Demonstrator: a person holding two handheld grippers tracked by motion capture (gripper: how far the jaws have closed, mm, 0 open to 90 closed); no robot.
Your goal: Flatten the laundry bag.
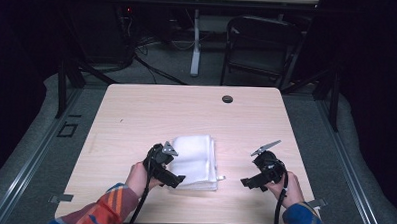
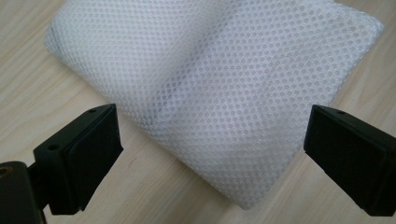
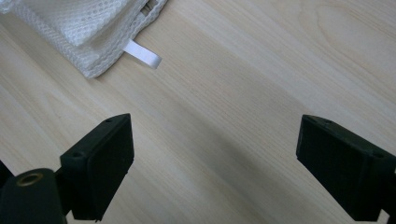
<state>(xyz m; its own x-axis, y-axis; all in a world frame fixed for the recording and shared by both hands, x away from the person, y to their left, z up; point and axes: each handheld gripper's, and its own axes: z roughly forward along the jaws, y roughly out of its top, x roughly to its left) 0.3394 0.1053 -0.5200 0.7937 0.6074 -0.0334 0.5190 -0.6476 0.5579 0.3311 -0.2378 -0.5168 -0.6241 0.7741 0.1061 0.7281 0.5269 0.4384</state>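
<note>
High view shows the folded mesh bag (image 1: 194, 162) near the table's (image 1: 136, 115) near edge, left gripper (image 1: 170, 172) spread wide at its left side, right gripper (image 1: 249, 180) equally wide, apart to the right.

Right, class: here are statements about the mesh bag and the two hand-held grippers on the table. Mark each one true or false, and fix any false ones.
1. The left hand-held gripper is open above the folded white mesh bag. True.
2. The right hand-held gripper is shut on the bag's white tab. False: it is open over bare wooden table, apart from the tab.
3. The bag lies unfolded and spread flat. False: it is folded into a thick stack.
4. A dark round cap sits near the table's far edge. True.
5. The bag is black. False: it is white.
</note>
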